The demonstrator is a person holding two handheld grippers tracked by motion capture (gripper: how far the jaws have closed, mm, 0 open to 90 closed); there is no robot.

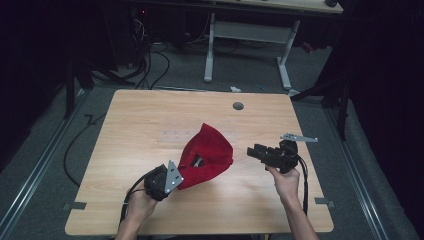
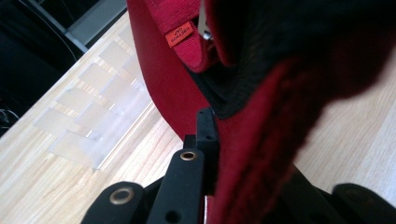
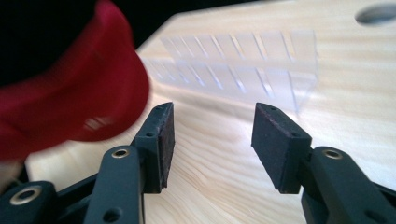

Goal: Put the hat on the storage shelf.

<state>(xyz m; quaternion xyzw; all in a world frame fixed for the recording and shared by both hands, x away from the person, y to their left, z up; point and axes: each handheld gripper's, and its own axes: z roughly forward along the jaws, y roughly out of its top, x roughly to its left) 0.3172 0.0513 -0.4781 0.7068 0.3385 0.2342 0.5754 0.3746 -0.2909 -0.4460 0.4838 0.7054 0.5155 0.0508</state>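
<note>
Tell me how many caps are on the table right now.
1. The red cap sits near the table's middle, its edge clamped in the left gripper. The right gripper is open beside it, apart. None looks hidden.

A pale wooden surface (image 1: 150, 200) with rounded corners carries a red cap (image 1: 207, 155) near its centre, a clear plastic divided tray (image 1: 175, 136) at the cap's ten o'clock, and a grey round grommet (image 1: 238, 106) at the cap's one o'clock.
</note>
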